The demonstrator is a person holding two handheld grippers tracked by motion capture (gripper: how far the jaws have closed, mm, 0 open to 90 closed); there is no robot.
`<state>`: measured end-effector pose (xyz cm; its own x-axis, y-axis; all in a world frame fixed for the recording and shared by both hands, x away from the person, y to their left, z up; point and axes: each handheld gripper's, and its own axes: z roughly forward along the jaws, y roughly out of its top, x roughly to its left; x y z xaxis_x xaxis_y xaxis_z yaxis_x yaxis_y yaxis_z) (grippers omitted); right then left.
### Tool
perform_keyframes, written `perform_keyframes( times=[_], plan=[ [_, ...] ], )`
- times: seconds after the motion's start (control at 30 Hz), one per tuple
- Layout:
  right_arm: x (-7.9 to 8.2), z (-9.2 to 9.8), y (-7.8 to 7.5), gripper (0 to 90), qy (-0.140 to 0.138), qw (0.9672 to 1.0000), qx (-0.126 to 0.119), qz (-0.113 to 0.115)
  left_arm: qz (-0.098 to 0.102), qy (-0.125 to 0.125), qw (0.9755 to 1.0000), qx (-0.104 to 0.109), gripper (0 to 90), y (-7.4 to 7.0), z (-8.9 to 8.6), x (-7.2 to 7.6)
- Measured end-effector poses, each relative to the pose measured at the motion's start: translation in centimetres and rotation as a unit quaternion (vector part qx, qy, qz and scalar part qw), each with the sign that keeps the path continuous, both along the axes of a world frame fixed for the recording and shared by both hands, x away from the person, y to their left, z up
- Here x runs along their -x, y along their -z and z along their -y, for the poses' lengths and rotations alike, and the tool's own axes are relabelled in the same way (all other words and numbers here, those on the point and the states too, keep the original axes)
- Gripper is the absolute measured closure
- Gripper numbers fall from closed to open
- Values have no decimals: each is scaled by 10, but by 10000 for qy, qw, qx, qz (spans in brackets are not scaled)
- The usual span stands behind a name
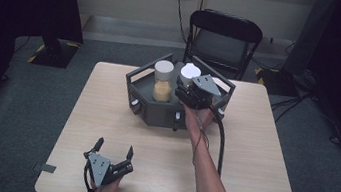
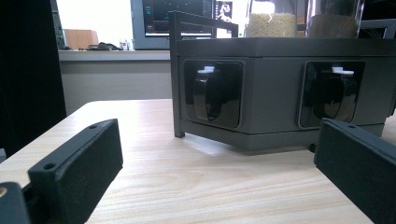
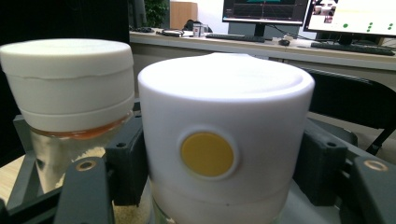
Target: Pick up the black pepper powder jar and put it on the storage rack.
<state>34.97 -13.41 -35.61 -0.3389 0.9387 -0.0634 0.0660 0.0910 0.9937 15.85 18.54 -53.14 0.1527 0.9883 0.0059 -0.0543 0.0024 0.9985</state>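
A dark grey six-sided rack [image 1: 156,113] stands at the far middle of the table and carries two clear jars with white lids. The left jar [image 1: 162,81] holds tan grains. My right gripper [image 1: 186,87] is shut on the white lid of the right jar [image 1: 190,72]. In the right gripper view its black pads [image 3: 127,158] press both sides of that lid [image 3: 224,112], which bears a yellow dot, and the other jar [image 3: 67,79] stands just to the left. My left gripper [image 1: 115,147] rests open near the table's front edge, with nothing between its fingers [image 2: 88,158] and facing the rack [image 2: 275,88].
Recesses in the rack's side walls hold dark handled pieces with white tops [image 2: 208,93]. A black folding chair [image 1: 223,38] stands behind the table. Bare tabletop [image 1: 151,149] lies between the rack and my left gripper. Monitors on a desk [image 3: 266,11] are far behind.
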Motion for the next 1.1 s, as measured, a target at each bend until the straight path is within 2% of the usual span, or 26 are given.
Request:
perform_keyframes(
  times=[0.37, 0.6, 0.97, 1.1],
  plan=[
    [-5, 3, -1, 304, -4, 9999, -88, -137, 0, -1, 10000, 1, 5, 0, 0, 0],
    [-5, 3, -2, 302, -1, 9998, -52, -174, 0, -1, 10000, 1, 5, 0, 0, 0],
    [-5, 3, -2, 298, 1, 9997, -125, -208, 1, -2, 10000, 1, 6, 0, 0, 0],
    [-5, 1, -1, 238, 101, 9997, -131, -186, 0, -11, 10000, 1, 11, 0, 0, 0]
  ],
)
